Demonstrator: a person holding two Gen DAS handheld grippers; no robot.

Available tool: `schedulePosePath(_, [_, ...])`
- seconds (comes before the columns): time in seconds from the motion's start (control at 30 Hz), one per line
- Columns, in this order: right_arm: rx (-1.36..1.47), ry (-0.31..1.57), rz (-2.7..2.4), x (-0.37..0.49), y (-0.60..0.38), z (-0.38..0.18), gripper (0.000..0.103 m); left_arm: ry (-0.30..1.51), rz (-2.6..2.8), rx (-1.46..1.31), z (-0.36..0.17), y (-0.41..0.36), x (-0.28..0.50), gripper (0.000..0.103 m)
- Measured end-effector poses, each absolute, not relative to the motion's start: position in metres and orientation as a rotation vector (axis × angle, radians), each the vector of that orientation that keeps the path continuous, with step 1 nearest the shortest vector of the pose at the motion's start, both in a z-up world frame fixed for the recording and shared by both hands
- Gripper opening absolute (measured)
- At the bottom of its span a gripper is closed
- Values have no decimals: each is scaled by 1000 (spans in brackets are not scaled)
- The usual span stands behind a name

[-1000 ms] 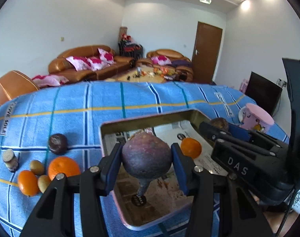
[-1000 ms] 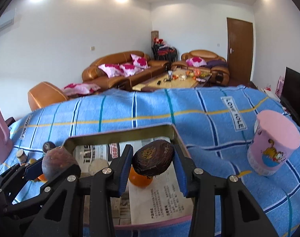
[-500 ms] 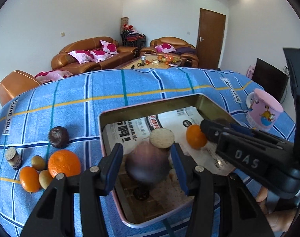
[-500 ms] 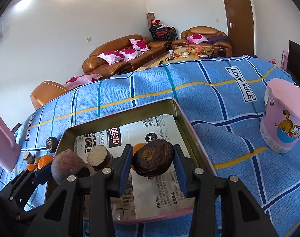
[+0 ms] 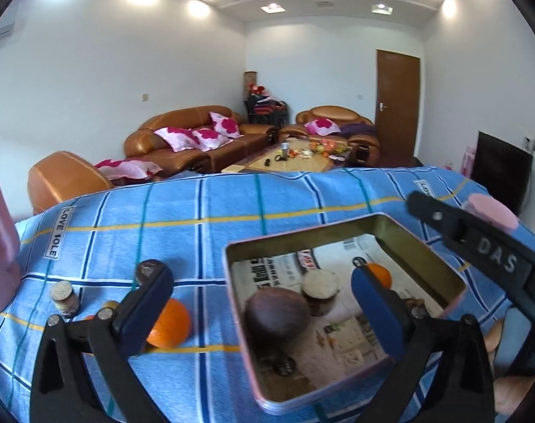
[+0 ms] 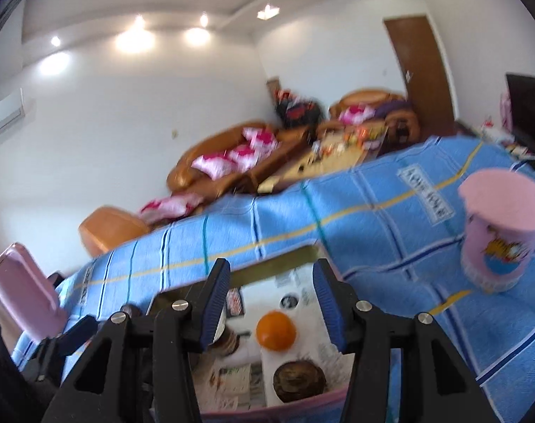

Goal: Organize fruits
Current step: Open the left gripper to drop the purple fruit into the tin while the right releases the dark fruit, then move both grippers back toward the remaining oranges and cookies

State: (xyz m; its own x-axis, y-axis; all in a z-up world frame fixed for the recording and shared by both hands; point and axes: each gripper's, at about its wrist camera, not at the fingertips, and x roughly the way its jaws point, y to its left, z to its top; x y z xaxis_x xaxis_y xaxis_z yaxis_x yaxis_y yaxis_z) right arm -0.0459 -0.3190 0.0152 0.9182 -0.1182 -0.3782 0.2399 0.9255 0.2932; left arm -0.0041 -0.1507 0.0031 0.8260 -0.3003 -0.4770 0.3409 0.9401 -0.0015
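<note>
pink-rimmed metal tray point(image 5: 422, 243) lined with newspaper now holds three fruits; both my grippers, left gripper point(image 5: 264, 312) and right gripper point(image 6: 272, 308), are opening, empty. large orange point(image 5: 170, 324) and small fruits remain on blue checked cloth point(image 5: 161, 211).

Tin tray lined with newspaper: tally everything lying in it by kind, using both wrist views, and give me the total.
Orange: 1
Dark round fruit: 2, the purple fruit and the brown fruit
Pale-topped brown piece: 1
Total in the tin tray: 4
</note>
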Motion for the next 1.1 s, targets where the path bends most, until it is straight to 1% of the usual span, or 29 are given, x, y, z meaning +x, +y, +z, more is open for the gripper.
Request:
schedulePosePath(0.13, [278, 301, -206, -51, -309, 19, 52, 481, -301, 81, 9, -141, 1, 103])
schedulePosePath(0.27, [210, 288, -194, -52, -294, 19, 52, 439, -259, 86, 17, -124, 1, 103])
schedulePosePath(0.53, [120, 240, -187, -60, -277, 23, 52, 422, -180, 146, 20, -80, 21, 103])
schedulePosePath(0.77, [107, 253, -199, -58, -275, 22, 52, 469, -128, 75, 0, -42, 29, 103])
schedulePosePath(0.93, [56, 269, -227, -53, -264, 22, 52, 454, -126, 36, 1, -26, 23, 103])
schedulePosePath(1.1, [109, 295, -188, -50, -250, 21, 52, 458, -129, 37, 0, -18, 20, 103])
